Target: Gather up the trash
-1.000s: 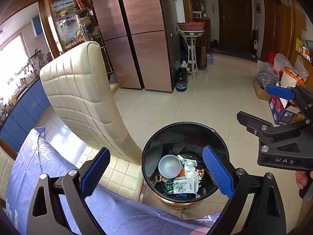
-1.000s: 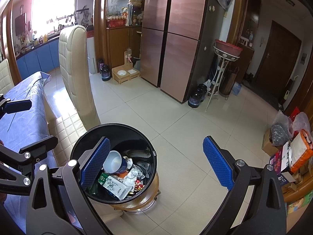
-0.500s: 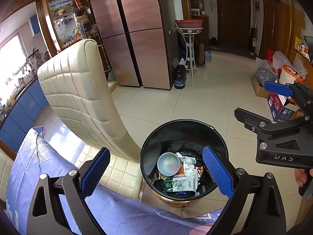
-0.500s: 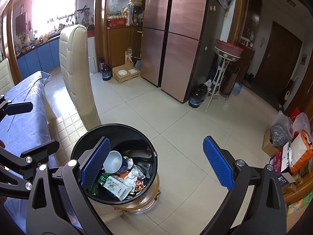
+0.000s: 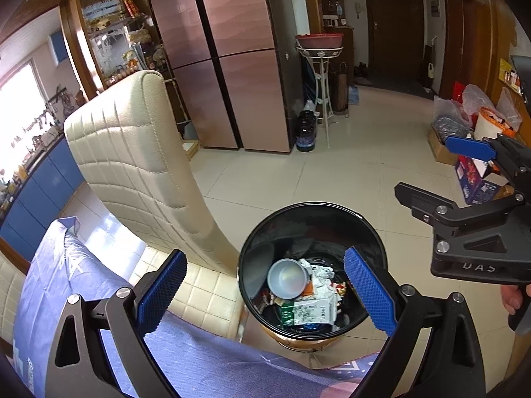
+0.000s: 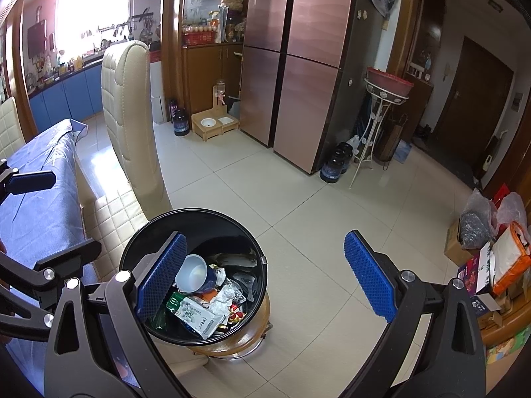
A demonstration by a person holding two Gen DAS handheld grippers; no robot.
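A round black trash bin (image 5: 252, 252) stands on the tiled floor beside a cream chair; it also shows in the right wrist view (image 6: 139, 235). Inside lie a pale paper cup (image 5: 287, 278), crumpled wrappers (image 5: 320, 277) and a green-and-white packet (image 5: 310, 311); the cup (image 6: 192, 272) and packet (image 6: 195, 318) show in the right wrist view too. My left gripper (image 5: 265, 290) is open and empty above the bin. My right gripper (image 6: 265, 275) is open and empty, just right of the bin, and appears at the right of the left wrist view (image 5: 464, 179).
A cream quilted chair (image 5: 139, 159) stands left of the bin, next to a table with a blue cloth (image 5: 83, 298). Copper fridge doors (image 6: 298, 66), dark bottles (image 6: 337, 165) and a white plant stand (image 6: 381, 122) are behind. Boxes and bags (image 6: 491, 252) sit at the right.
The left gripper has shifted slightly, so the bin sits a little further left and lower in its view. Both grippers stay open and empty.
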